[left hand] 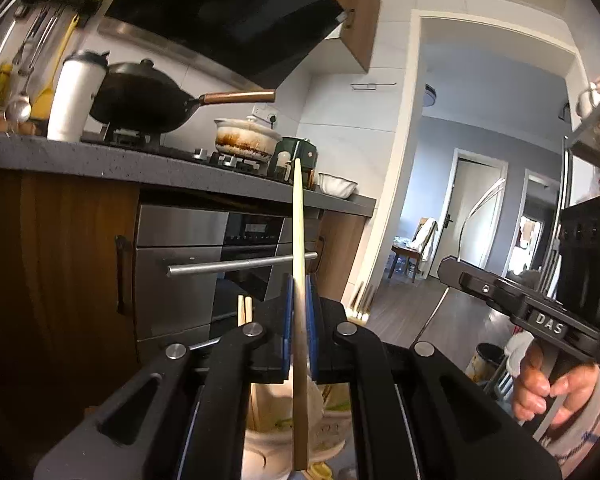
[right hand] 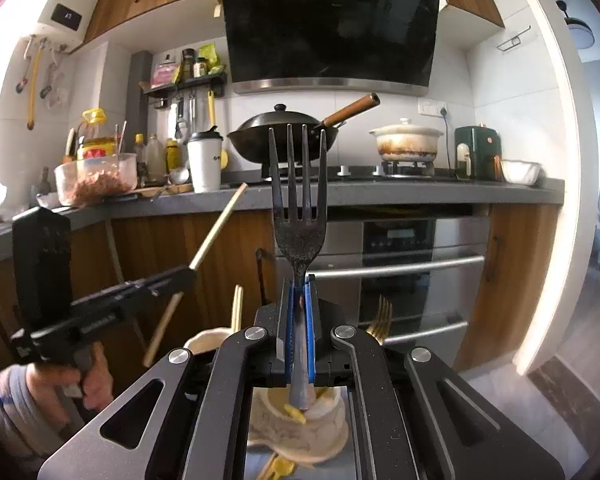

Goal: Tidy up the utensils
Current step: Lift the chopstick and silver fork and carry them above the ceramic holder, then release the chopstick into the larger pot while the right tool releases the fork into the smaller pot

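In front of the kitchen counter (right hand: pixel 380 196), above a cream holder (right hand: pixel 208 342) that sits low between the two tools:

- Left gripper (left hand: pixel 299 304): jaws narrow, blue pads pressed on a single wooden chopstick (left hand: pixel 298 216). The stick's long axis runs nearly upright through the jaws in the left wrist view, one end rising toward the stove, the other hanging down over the holder's mouth. From the right wrist view the same stick leans, its upper end tilted toward the counter.
- Right gripper (right hand: pixel 299 312): jaws narrow, clamped on the handle of a dark fork (right hand: pixel 298 236). Tines up, handle end down, long axis upright and just above the holder's contents.
- Holder, contents: two chopsticks (right hand: pixel 237 308) standing at its left side; a gold fork (right hand: pixel 382 320) showing past the right gripper's linkage. Compartments, if any, cannot be told.
- Hands: each wraps a tool's grip; left hand (right hand: pixel 94 380) and right hand (left hand: pixel 540 384) sit well apart.

Governing relation, as a judgement: both held utensils stand over the holder with their lower ends toward it, so each would have to travel straight down along its own axis. The chopstick belongs on the side with its two fellows, nearer the left hand; the fork toward the gold fork, nearer the right.
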Available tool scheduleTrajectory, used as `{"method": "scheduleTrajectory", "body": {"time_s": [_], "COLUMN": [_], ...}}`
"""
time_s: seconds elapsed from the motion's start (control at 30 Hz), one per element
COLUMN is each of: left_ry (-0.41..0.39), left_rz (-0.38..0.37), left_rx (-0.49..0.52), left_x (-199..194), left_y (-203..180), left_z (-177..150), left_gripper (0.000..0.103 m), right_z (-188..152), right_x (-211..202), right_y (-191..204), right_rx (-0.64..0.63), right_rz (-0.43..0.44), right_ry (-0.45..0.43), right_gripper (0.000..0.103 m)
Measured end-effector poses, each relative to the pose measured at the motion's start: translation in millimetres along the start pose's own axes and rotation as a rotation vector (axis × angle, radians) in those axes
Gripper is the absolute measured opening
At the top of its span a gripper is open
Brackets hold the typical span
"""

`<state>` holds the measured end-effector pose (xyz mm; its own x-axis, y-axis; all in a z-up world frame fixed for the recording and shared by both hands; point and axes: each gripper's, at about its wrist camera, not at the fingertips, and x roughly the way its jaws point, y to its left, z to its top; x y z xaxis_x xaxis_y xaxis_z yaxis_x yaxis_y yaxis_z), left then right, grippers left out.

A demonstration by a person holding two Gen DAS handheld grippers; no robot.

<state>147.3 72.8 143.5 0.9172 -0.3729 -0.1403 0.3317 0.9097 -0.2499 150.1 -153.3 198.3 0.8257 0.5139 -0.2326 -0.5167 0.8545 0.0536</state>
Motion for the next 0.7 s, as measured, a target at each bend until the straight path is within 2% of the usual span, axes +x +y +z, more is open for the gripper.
{"method": "scheduleTrajectory", "body": {"time_s": [0.13,0.37,0.47,0.7], "left_ry": [-0.007,-0.054,-0.06,-0.004], "left_rz": [0.031,0.133,0.142,0.133], "left_rx": [-0.016,0.026,0.02,0.037], "left_x": [17,37,37,26], "left_y": [7,12,15,20], "left_z": [-2,-13,-22,-42], "left_gripper": [0.006,0.006,0.006,0.006], "right_z": [-5,-30,-43,-69], "right_x": [20,50,61,76], "right_y": [-5,-19,-20,-25], "right_rx": [0.007,0.085,0.1,0.116], "right_rz": [-0.013,-0.011,-0.007,-0.005], "right_ry": [0.02,0.08,0.112,0.181], "right_gripper": [0.006,0.006,0.006,0.006]}}
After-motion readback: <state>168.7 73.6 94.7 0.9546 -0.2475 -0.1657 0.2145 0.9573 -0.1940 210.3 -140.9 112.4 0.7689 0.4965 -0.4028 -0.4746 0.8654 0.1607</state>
